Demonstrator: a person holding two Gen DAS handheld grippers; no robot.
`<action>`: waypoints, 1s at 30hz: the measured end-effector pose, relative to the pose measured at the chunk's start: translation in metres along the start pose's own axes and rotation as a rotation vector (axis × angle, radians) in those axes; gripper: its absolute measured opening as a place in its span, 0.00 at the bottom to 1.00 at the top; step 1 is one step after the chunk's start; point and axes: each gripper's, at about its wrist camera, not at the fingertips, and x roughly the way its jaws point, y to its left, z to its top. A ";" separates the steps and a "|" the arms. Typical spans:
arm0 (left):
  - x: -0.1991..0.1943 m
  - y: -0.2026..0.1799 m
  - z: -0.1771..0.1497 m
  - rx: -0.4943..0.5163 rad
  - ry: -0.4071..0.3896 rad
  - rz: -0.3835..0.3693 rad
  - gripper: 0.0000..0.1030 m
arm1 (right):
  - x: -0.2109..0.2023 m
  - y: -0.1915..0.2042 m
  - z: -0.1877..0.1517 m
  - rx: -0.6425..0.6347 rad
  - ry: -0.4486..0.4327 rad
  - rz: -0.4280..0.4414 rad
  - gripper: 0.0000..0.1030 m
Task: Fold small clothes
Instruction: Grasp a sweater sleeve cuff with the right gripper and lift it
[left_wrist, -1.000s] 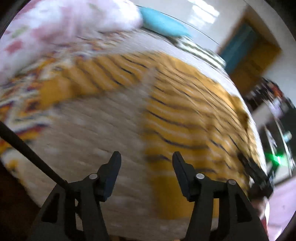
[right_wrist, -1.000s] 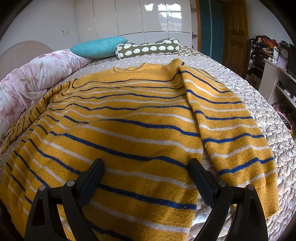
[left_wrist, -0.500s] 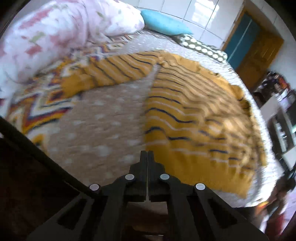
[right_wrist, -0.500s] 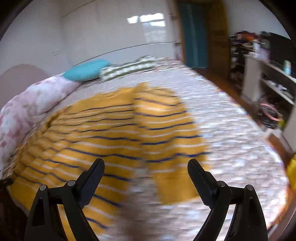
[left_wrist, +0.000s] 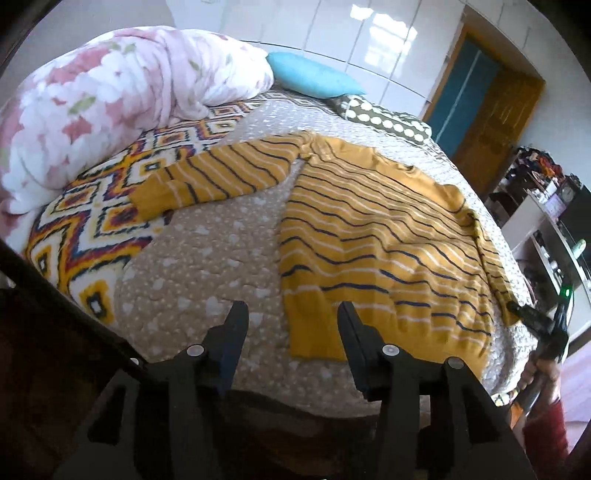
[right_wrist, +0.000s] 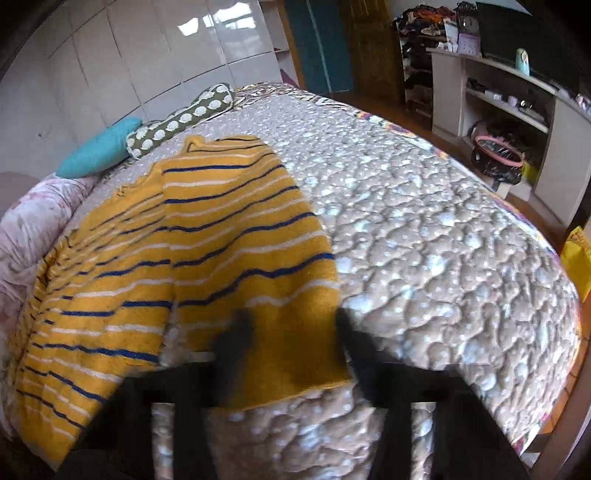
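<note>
Both tongs are spread and grasp nothing: left gripper (left_wrist: 291, 325) hovers above the bed edge, right gripper (right_wrist: 291, 332) over a sleeve cuff. Mustard-yellow knitted sweater with navy and white stripes (left_wrist: 376, 243) lies flat on the beige quilted bedspread (right_wrist: 424, 236).

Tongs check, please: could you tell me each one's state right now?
Left tongs: open, holding nothing.
Right tongs: open, blurred, straddling the sweater cuff.

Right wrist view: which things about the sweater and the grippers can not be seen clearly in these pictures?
- Right gripper: motion blur smears the fingers; contact with the sweater cuff unclear.
- Sweater hem, left wrist view: the left gripper partly covers it.
- Shelf items, both views: too small.
</note>
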 end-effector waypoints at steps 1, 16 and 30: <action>0.000 -0.002 0.000 0.007 0.000 0.000 0.50 | 0.001 0.000 0.006 0.005 0.019 0.055 0.12; -0.003 -0.011 -0.004 0.075 -0.029 0.010 0.57 | -0.070 -0.131 0.139 0.188 -0.141 -0.277 0.10; 0.026 -0.029 -0.020 0.113 -0.012 -0.130 0.60 | -0.016 0.061 0.180 -0.035 -0.050 -0.008 0.10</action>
